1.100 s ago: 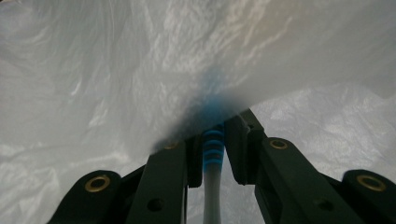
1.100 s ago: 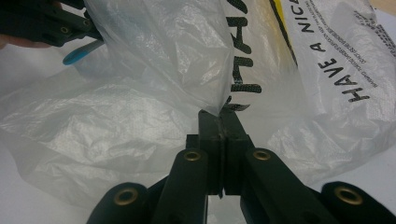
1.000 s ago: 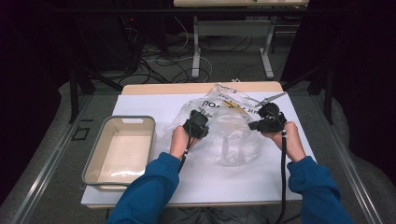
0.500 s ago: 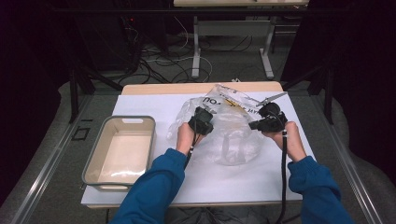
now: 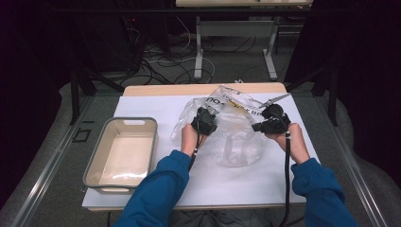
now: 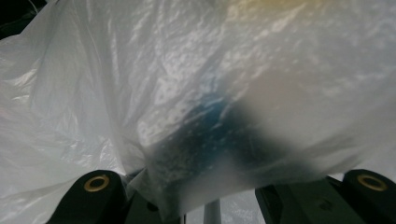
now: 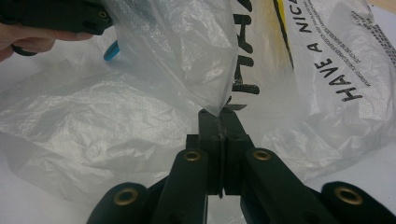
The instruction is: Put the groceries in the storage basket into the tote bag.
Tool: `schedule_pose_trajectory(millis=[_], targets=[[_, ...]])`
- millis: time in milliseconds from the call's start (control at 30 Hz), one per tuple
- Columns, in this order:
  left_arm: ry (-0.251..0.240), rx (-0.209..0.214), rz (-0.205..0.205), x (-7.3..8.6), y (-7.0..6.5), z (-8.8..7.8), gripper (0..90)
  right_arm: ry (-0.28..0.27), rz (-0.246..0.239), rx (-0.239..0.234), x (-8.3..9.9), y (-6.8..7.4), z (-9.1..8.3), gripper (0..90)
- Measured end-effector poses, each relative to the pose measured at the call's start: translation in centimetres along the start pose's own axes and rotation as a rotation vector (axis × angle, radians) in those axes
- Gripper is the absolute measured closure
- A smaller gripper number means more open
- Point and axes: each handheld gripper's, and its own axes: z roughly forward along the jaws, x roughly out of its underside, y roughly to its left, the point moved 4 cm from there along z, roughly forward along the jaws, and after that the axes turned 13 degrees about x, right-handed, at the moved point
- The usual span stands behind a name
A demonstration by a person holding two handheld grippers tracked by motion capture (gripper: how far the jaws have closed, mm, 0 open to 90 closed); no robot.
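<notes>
Left gripper (image 5: pixel 204 120) edged right, apparently gripping plastic bag (image 5: pixel 236 137); right gripper (image 7: pixel 223 122) stays pinching it.

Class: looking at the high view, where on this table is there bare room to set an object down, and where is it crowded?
Free: the white table cover in front of the plastic bag, between the sleeves, and the strip between tray and bag. The tray's inside is bare too. Crowded: the far right, where both grippers work the bag.

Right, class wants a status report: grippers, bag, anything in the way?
Right gripper shut on plastic bag, pinching a fold. Left gripper at the bag's other side, film draped over its camera. Tray off left, clear of the work.
</notes>
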Motion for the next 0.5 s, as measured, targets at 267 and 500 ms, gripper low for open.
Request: schedule_pose_trajectory(millis=[267,500], targets=[[-0.007,-0.011,0.008,-0.2,0.0,0.9,78.2,0.003,0.001,-0.001,0.0,0.0,0.1,90.0],[-0.011,-0.014,-0.007,0.1,0.1,1.7,77.7,0.009,-0.005,-0.004,0.1,0.0,0.2,90.0]])
